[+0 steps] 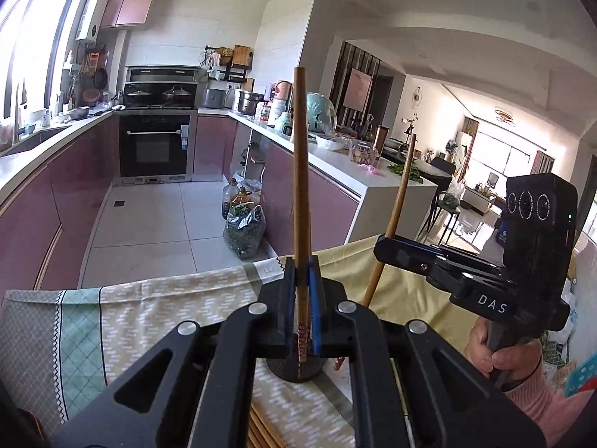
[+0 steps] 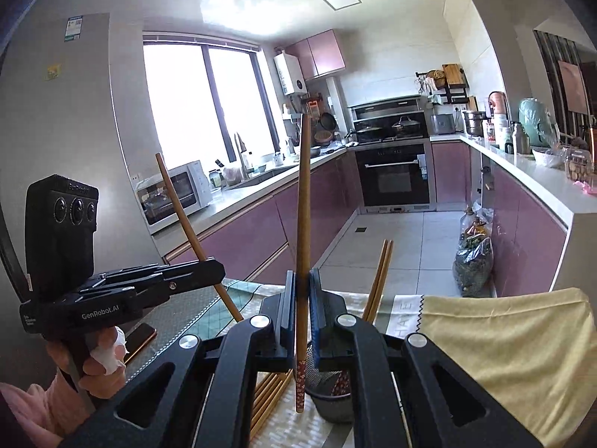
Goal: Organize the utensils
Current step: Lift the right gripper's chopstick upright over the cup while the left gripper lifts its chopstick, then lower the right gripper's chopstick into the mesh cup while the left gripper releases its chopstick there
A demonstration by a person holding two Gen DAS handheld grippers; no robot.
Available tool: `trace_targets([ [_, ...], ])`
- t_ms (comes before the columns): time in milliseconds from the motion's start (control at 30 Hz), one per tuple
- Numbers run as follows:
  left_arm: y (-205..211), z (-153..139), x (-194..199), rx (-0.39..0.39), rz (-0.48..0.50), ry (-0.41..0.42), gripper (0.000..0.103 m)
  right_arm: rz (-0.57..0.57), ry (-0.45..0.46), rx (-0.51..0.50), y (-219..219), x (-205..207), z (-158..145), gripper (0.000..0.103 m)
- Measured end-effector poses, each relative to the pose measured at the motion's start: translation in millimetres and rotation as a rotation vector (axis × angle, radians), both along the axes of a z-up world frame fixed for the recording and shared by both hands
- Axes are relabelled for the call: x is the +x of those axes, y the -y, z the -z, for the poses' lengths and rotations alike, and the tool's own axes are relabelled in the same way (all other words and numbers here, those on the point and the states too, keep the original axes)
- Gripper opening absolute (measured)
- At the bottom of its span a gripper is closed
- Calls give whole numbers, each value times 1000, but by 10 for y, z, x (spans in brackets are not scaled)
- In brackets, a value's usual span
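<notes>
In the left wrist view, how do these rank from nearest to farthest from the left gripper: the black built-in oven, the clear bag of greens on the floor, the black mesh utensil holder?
1. Black mesh utensil holder: just below the left gripper, on the patterned tablecloth.
2. Clear bag of greens: on the tiled floor, past the table edge.
3. Black built-in oven: against the far wall.

In the right wrist view, two chopsticks (image 2: 378,280) stand in the mesh holder (image 2: 332,407) at 1 o'clock. Loose chopsticks (image 2: 266,395) cover the worktop (image 2: 503,339) at 7 o'clock; the left gripper (image 2: 220,272) blocks 9 o'clock. Cloth at 3 o'clock lies open.
</notes>
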State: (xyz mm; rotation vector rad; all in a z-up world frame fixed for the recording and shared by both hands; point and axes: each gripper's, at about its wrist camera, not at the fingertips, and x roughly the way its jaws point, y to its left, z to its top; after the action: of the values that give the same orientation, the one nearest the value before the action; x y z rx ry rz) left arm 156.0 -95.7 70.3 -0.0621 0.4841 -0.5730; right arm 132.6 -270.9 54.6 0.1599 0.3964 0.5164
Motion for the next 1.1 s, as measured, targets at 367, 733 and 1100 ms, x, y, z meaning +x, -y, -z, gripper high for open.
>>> trace_targets([
  [367, 422, 329, 358, 118, 12, -78, 7, 68, -44, -8, 82, 368, 171, 6],
  [733, 429, 704, 536, 164, 25, -146, 7, 101, 1, 57, 161, 354, 28, 6],
  [1100, 403, 856, 611, 185, 37, -179, 7, 62, -138, -13, 71, 556, 303, 6],
])
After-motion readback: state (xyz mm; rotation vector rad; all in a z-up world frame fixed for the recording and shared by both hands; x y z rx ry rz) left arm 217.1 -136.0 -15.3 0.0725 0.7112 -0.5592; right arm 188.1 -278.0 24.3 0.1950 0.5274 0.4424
